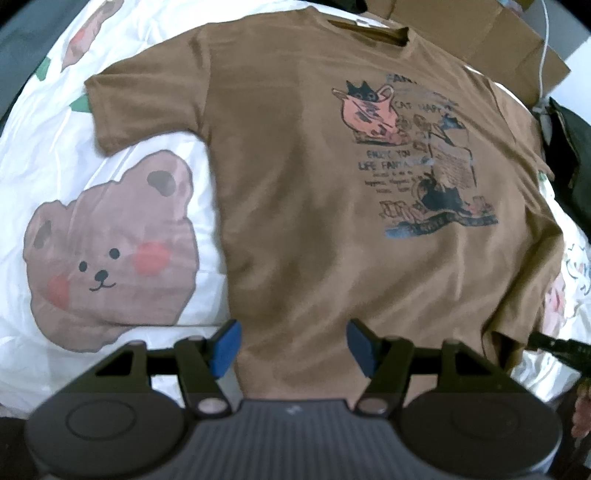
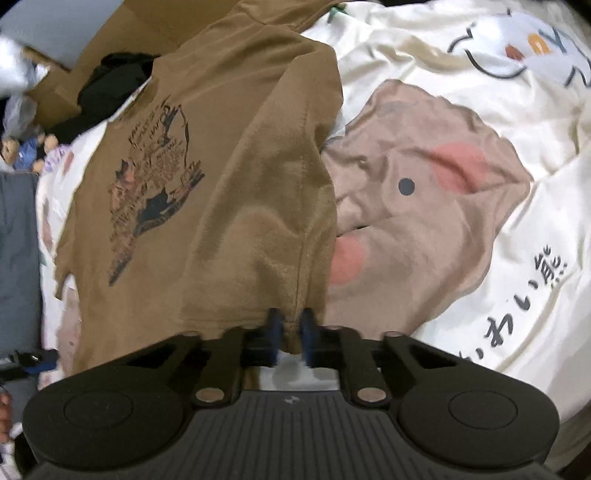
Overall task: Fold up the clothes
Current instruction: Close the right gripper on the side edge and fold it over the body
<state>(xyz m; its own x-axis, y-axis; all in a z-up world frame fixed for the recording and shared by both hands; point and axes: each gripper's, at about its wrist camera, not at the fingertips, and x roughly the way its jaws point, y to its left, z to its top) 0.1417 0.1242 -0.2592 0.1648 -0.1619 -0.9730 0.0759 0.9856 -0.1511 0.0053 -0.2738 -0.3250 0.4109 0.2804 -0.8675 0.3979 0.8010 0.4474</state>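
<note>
A brown T-shirt [image 1: 295, 184] with a cat print [image 1: 413, 155] lies face up and spread on the bed, collar at the far side. My left gripper [image 1: 294, 347] hangs open just above the shirt's near hem, blue pads [image 1: 225, 347] wide apart with only flat cloth below them. In the right wrist view the same T-shirt [image 2: 221, 184] runs away from me, and my right gripper [image 2: 290, 330] is shut on its near corner by the side seam. The right gripper's black tip [image 1: 561, 349] shows at the shirt's lower right edge in the left wrist view.
The shirt rests on a white duvet [image 1: 110, 110] printed with a large bear face [image 1: 110, 254], also the bear face [image 2: 424, 192] beside the shirt's right edge. A cardboard box [image 1: 498, 33] and dark clothing [image 1: 569, 136] sit beyond the collar. Small dolls [image 2: 26, 151] lie at far left.
</note>
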